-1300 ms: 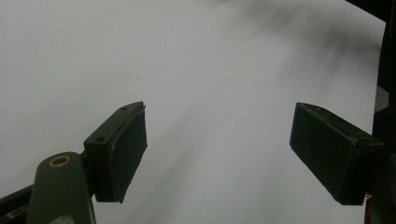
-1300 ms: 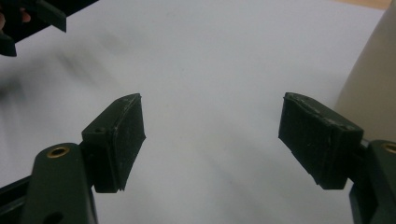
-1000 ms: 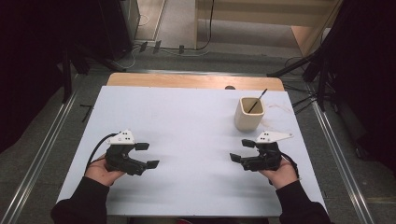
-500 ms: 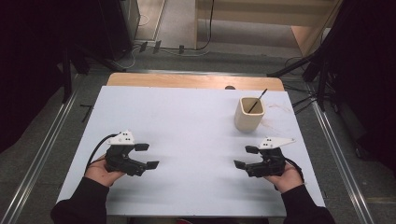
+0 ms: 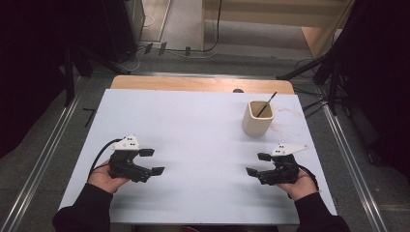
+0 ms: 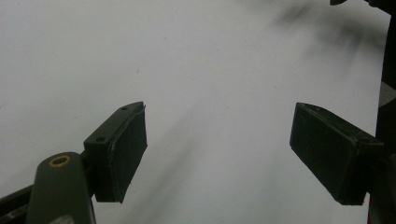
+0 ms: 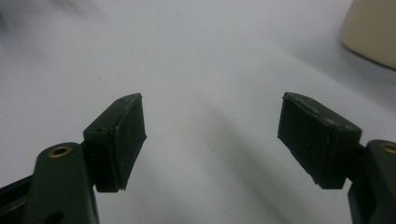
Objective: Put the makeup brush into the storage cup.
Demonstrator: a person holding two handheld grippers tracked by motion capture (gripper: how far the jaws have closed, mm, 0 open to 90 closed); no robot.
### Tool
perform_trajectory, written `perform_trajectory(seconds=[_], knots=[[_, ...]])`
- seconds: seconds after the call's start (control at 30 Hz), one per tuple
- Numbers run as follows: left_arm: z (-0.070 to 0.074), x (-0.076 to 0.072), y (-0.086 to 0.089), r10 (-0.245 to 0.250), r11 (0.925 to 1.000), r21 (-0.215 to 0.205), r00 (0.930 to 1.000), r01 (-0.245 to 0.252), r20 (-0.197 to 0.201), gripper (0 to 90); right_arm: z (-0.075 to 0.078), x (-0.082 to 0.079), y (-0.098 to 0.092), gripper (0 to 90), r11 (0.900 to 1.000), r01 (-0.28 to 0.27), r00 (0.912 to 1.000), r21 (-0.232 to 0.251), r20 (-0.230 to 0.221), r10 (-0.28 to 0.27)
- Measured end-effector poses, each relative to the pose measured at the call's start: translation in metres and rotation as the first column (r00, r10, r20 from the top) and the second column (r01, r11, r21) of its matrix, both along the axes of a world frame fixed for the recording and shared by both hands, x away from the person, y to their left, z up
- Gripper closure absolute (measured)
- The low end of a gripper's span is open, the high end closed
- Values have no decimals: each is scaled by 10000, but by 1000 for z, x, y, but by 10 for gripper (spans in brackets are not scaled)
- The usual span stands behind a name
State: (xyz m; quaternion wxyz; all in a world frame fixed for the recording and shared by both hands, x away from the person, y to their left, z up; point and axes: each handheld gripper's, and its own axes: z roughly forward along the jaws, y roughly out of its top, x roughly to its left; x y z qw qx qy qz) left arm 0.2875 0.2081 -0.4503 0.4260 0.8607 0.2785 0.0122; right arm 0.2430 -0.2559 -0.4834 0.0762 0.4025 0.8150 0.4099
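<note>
A cream square cup point(image 5: 258, 118) stands on the white table top point(image 5: 193, 125) at the back right, with a thin dark stick point(image 5: 266, 104) leaning in it. My left gripper point(image 5: 152, 161) rests near the front left, held in a hand, open with nothing between its jaws. My right gripper point(image 5: 257, 164) sits near the front right, a little in front of the cup, also open and empty. In the left gripper view the gripper point(image 6: 217, 149) faces bare white table. In the right gripper view the gripper point(image 7: 210, 140) faces the table, with the cup point(image 7: 371, 32) at the upper right.
A wooden strip point(image 5: 200, 84) runs along the table's far edge. Metal rails point(image 5: 43, 154) flank the table on both sides. Dark stands and cables point(image 5: 319, 72) lie on the floor behind and to the right.
My right gripper has drawn back toward the front edge and slightly right, away from the cup. The left gripper has stayed where it was.
</note>
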Motion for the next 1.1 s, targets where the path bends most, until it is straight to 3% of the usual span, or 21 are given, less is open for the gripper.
perform_trajectory(seconds=[0.37,1.1], knots=[[-2,2,-2,-132,9996,229,9998,135,-123,192,-5,8,0,246,9999,-102,9999,-63,-17,102],[-4,4,1,-36,9998,171,9998,39,-181,192,-6,9,0,246,9997,-185,9998,-158,-104,184]])
